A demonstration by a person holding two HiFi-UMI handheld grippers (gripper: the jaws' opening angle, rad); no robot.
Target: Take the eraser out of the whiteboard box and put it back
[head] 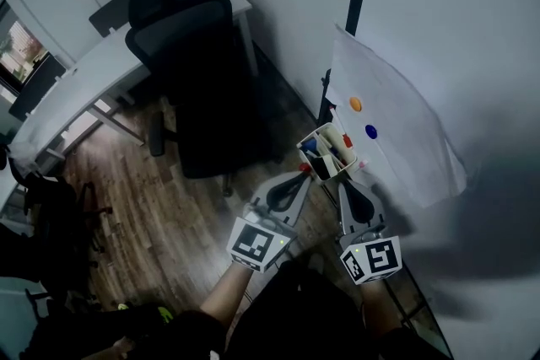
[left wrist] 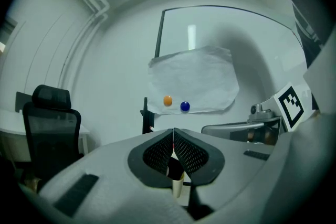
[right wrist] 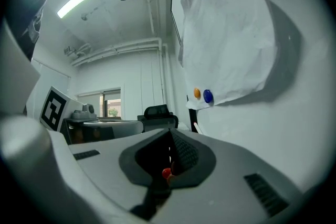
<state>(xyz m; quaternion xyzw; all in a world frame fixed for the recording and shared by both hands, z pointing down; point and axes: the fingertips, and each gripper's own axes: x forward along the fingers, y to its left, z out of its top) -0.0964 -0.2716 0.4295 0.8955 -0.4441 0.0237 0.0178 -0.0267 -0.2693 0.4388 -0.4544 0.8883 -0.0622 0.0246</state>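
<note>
Close ahead of the left gripper point(head: 302, 175) and right gripper point(head: 344, 184), the white whiteboard box point(head: 323, 132) hangs at the whiteboard's point(head: 472, 29) lower left edge; the eraser point(head: 312, 146), seemingly the dark blue block, sits inside beside red-capped markers point(head: 346, 141). Both pairs of fingers are pressed together, holding nothing. Crumpled paper point(head: 388, 126) is pinned by a round orange magnet point(head: 355, 104) and blue magnet point(head: 370, 131). Farther left stand a black chair point(head: 198, 72) and a white worktop point(head: 93, 76) on a wood-plank floor point(head: 160, 206)
</note>
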